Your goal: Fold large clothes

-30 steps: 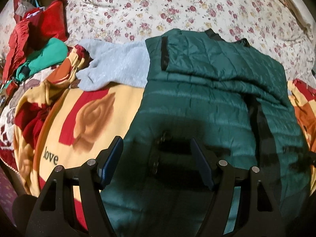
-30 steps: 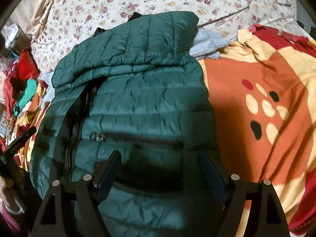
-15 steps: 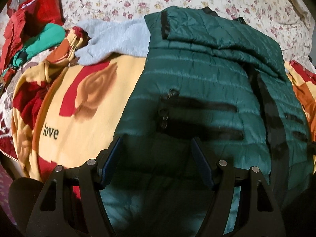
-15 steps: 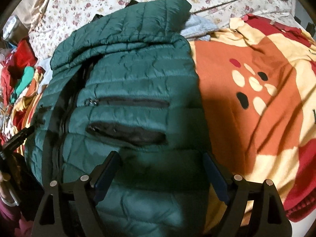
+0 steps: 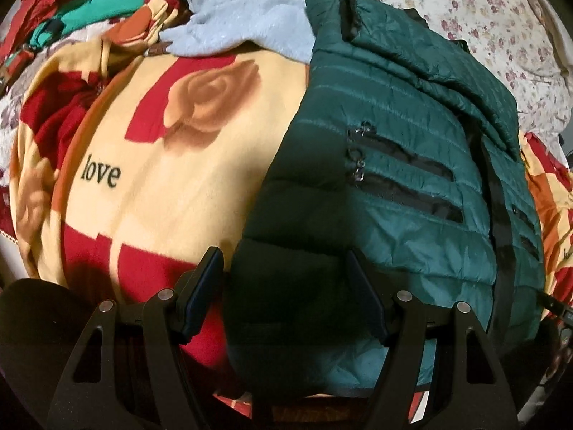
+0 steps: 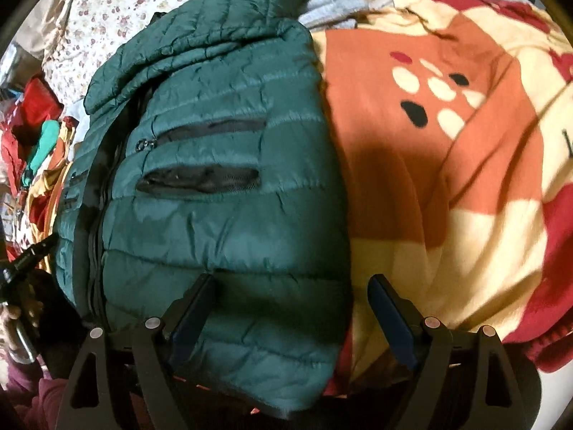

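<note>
the green quilted jacket (image 5: pixel 394 186) lies folded on a patterned fleece blanket (image 5: pixel 172 136) spread over the bed, its top part doubled down across the chest, zip pockets facing up. in the left wrist view the left tongs (image 5: pixel 284 294) hang over the jacket's lower left corner, jaws standing well apart with the dark hem fabric showing between them; the pads do not press on it, and their spread matches that of a second ago. since then the view has slid toward the hem: the two pocket zips, then hidden near the fingers, now sit clear in mid-frame, and the word "love" on the blanket has come up toward the centre. the pale blue fleece garment (image 5: pixel 243 25) and the floral bedsheet (image 5: pixel 447 3) have shifted up to the top edge.

in the right wrist view the right tongs (image 6: pixel 292 310) hang over the jacket's lower right edge (image 6: pixel 222 193), and the jaws have just been opening; the left pad is over the quilting, the right pad over the orange part of the blanket (image 6: pixel 412 150), nothing gripped. the pockets here too have moved up the frame, and the hem now shows below. at the left edge a hand (image 6: pixel 16 319) holds the other tool.
</note>
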Available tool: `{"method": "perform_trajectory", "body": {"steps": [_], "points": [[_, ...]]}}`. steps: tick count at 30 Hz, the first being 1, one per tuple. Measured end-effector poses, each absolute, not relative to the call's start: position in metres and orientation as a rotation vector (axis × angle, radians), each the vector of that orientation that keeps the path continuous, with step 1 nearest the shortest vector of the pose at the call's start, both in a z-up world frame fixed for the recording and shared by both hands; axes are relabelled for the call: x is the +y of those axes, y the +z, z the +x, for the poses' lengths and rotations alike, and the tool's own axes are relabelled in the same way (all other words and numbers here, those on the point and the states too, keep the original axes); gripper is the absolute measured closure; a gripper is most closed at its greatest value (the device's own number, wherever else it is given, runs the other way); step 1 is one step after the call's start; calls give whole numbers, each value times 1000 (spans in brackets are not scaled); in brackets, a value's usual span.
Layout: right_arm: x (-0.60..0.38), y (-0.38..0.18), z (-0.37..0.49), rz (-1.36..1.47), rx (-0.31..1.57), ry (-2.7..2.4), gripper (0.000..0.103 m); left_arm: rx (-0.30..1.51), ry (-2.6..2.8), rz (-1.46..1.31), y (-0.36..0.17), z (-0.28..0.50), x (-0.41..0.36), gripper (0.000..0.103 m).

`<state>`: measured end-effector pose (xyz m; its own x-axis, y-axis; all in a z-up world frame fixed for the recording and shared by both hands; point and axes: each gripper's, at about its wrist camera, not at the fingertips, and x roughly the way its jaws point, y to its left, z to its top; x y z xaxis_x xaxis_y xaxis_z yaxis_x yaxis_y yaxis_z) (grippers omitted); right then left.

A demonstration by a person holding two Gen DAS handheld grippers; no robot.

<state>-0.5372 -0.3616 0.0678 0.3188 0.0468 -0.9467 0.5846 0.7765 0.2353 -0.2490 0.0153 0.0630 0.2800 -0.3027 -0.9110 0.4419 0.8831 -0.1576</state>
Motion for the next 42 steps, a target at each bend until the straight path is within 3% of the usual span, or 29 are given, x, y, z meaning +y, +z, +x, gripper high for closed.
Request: {"method": "perform_trajectory", "body": {"steps": [5,7,22,23,25,35,36,40,42], "points": [[-361,67,-546,613,1226,-387,18,1222,-530,112,61,-251,20,32],[-361,66,-549,634,1227,-373,18,1234,-537,122,59,-252,22,21],[-332,43,-560,716,1214,-178,18,1333,-578,94,45,-264,29,20],[-332,44,-561,727,1202,-176,19,1340,-580,89,45,-265,30,20],[-330,49,-561,737,1186,-152,36,1356,-589,89,44,-268,31,20],[-328,47,-553,708,1149,-105,38,1319,-581,120,43,-273,27,20],[-328,47,-552,704,1146,-105,40,1315,-588,121,44,-273,27,25],[-329,58,-552,675,1113,-112,74,1258,-600,192,52,-280,20,70],[-332,64,-552,663,1107,-100,77,1231,-598,214,57,-283,19,79]]}}
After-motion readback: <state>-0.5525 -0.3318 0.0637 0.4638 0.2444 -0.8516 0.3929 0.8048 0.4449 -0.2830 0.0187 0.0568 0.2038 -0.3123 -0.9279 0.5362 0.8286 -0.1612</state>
